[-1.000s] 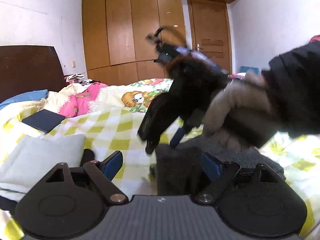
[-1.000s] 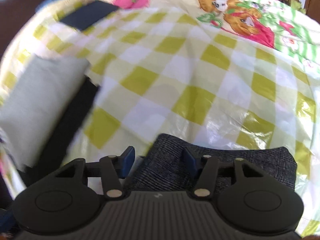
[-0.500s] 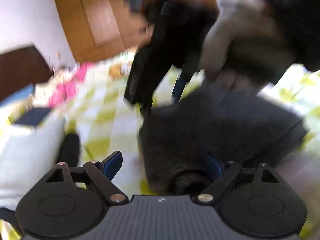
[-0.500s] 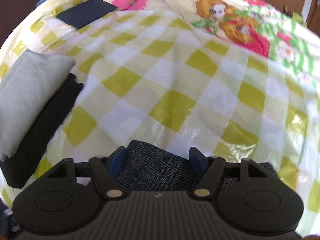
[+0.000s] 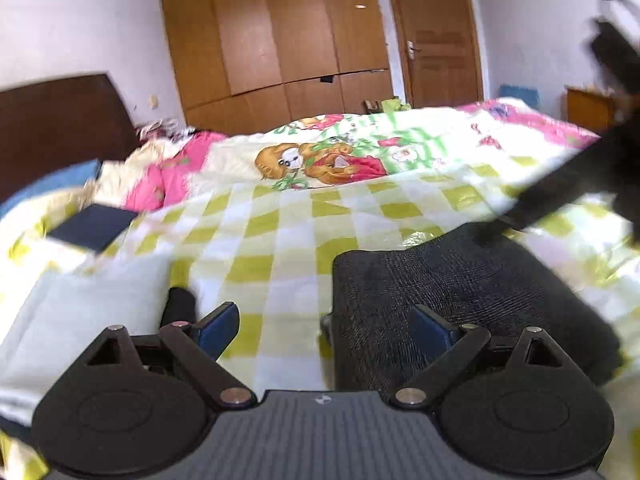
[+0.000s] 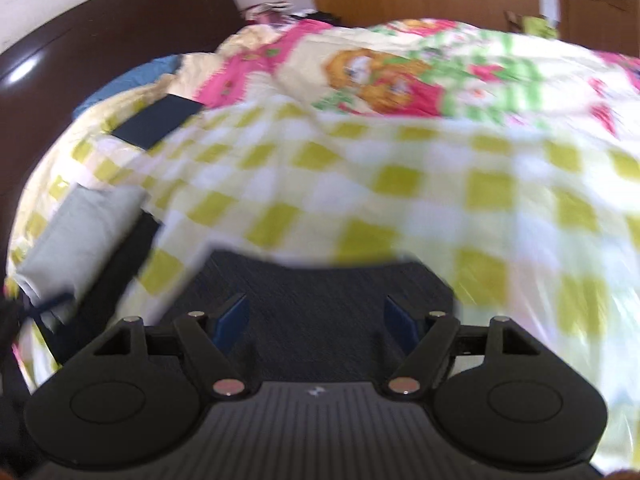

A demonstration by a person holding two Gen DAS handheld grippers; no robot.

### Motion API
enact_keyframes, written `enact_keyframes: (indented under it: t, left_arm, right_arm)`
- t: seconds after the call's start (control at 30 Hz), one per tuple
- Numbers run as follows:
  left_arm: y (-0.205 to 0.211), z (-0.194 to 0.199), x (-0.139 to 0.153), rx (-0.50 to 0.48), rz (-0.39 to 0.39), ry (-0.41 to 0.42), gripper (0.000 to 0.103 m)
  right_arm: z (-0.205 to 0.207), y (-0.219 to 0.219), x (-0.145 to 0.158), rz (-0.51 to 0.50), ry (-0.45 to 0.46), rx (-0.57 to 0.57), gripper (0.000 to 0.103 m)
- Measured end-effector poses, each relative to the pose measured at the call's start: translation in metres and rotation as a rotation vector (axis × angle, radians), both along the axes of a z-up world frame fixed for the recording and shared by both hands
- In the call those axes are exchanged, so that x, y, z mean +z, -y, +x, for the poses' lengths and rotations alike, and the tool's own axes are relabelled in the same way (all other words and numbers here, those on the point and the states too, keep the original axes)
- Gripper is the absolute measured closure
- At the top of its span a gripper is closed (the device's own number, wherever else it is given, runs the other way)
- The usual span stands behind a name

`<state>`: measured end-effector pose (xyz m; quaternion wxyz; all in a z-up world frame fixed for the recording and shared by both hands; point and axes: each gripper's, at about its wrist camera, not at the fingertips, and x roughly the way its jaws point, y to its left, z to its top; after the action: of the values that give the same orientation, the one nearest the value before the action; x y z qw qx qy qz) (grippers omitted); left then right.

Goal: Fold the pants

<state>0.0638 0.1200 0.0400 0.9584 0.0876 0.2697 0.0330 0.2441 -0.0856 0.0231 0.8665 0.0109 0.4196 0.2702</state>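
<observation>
Left gripper: jaws spread wide, having just opened a little further, pads pressing on nothing. Right gripper: jaws apart after opening, tilted downward, gripping nothing. The blurred dark shape at the left view's right edge is probably that right gripper.

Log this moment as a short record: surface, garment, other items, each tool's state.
surface: yellow-and-white checked bed cover
garment: dark grey folded pants, lying flat on the cover
other items: pale grey folded cloth stacked on a black one; dark flat rectangle
left tool: open, jaws just widened, right finger over the pants
right tool: open, jaws just widened, above the pants
</observation>
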Motion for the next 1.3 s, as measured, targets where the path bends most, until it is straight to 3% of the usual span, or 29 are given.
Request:
enact_keyframes:
  t: [0.1,0.2,0.37,0.53,0.63,0.77,0.8,0.9,1.0,1.1,1.23,1.3]
  left_arm:
    - [0.005,0.023,-0.028,0.024,0.064,-0.120,0.000]
    - [-0.004,0.027,-0.036,0.027,0.015,-0.147,0.000]
    - [-0.021,0.018,-0.013,-0.016,-0.109,-0.147,0.000]
    - [-0.019,0.030,-0.032,-0.087,-0.148,-0.209,0.000]
    - [-0.024,0.039,-0.046,-0.081,-0.185,-0.250,0.000]
    - [-0.028,0.044,-0.048,-0.103,-0.305,-0.290,0.004]
    - [-0.024,0.044,-0.048,-0.123,-0.316,-0.299,0.012]
    - [-0.012,0.050,-0.046,-0.133,-0.310,-0.305,0.013]
    - [0.000,0.054,-0.041,-0.133,-0.347,-0.311,0.015]
    - [0.038,0.053,-0.039,-0.204,-0.318,-0.321,0.015]
    - [0.089,0.061,-0.040,-0.333,-0.343,-0.314,0.017]
    - [0.109,0.062,-0.042,-0.367,-0.327,-0.325,0.017]
  right_arm:
    - [-0.009,0.021,-0.026,0.043,-0.105,-0.065,0.028]
    - [-0.008,0.040,-0.053,0.181,-0.240,-0.106,0.028]
    - [0.005,0.048,-0.059,0.326,-0.257,-0.081,0.026]
    - [0.022,0.039,-0.074,0.365,-0.268,-0.045,0.019]
    - [0.026,0.031,-0.076,0.349,-0.255,-0.027,0.018]
    - [0.024,0.038,-0.071,0.366,-0.271,-0.020,0.037]
    - [0.023,0.044,-0.070,0.382,-0.279,-0.022,0.047]
    - [0.026,0.063,-0.074,0.434,-0.325,-0.042,0.058]
    - [0.028,0.074,-0.068,0.410,-0.307,-0.037,0.058]
    - [0.029,0.097,-0.058,0.348,-0.271,-0.047,0.059]
    - [0.033,0.148,-0.043,0.254,-0.223,-0.159,0.057]
    - [0.032,0.167,-0.037,0.195,-0.211,-0.207,0.051]
